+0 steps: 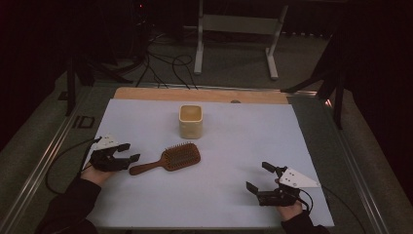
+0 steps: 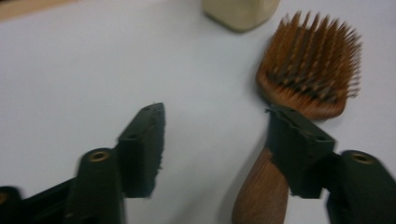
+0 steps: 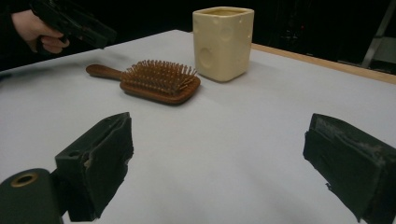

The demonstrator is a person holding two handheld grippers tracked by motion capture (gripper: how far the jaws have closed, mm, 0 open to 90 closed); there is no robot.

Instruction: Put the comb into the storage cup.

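Hairbrush (image 1: 168, 158) handle just beside spread left gripper (image 1: 127, 152) fingers (image 2: 142, 140), ungripped

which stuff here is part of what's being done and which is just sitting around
In use:
- wooden hairbrush, bristles up, its handle toward the left claw
- left claw, open, right at the handle's end

Just there:
- cream square cup, upright behind the brush, apart from it
- right claw, open, over bare table off to the right
- white table cover
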